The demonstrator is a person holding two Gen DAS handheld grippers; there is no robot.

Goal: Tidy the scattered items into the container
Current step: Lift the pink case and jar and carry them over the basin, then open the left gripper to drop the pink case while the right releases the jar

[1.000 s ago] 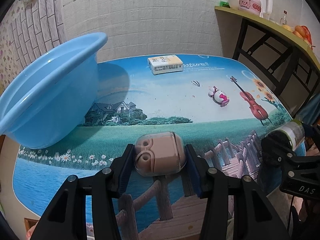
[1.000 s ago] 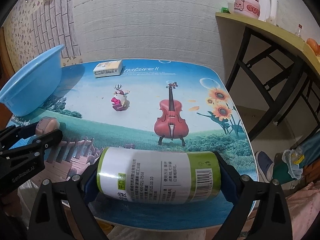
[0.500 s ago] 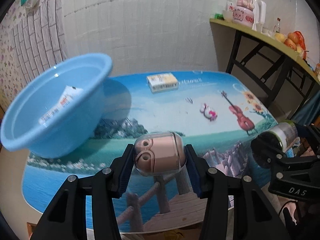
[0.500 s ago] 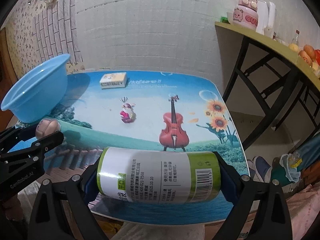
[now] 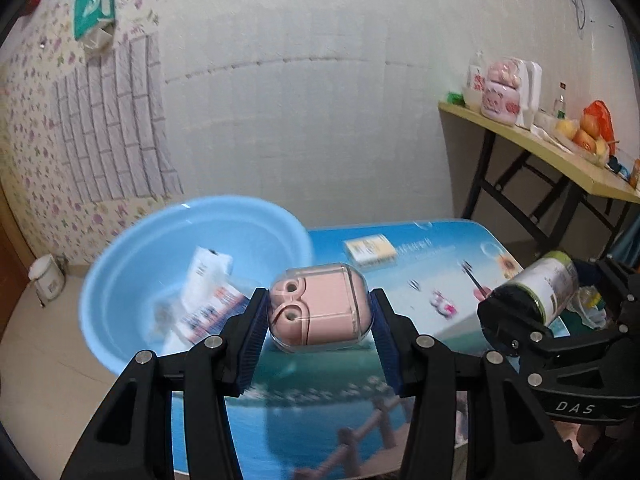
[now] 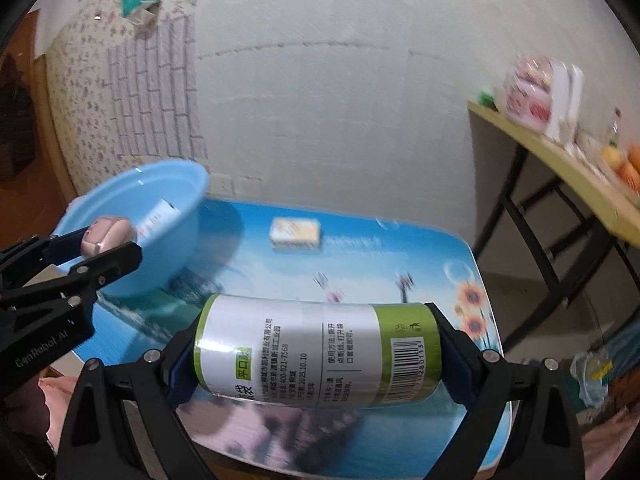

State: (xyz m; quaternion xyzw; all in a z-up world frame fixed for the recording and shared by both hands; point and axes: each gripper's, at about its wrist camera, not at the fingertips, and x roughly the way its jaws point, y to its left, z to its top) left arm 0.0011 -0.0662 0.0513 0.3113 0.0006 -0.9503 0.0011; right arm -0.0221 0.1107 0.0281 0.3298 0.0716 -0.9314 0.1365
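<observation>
Right now your left wrist view looks down into the blue basin (image 5: 132,280) and shows a white packet (image 5: 204,296) lying on its floor; your right wrist view catches only the basin's far wall and a sliver of that packet. The right view alone shows the printed label and barcode on the roll (image 6: 316,354), while the left view sees just its dark end and a strip of green. Both views show the small yellow-and-white box (image 6: 295,233) near the far edge of the table (image 5: 304,420), and a tiny pink toy (image 5: 442,307) shows, blurred, in the left view.

Your left gripper (image 5: 318,330) stands at a middling width, its blue pads pressed on both sides of the pink earbud case (image 5: 320,306) in its clear shell. You hold the case in the air above the table, just beside the basin's near rim. Its long axis runs across the jaws, side to side, with the two round eye-like marks at its left end.

Your right gripper (image 6: 316,356) is spread wide, clamped on the two flat ends of the roll. The roll lies level above the table's near edge, its long axis spanning from finger to finger, green band and barcode to the right.
</observation>
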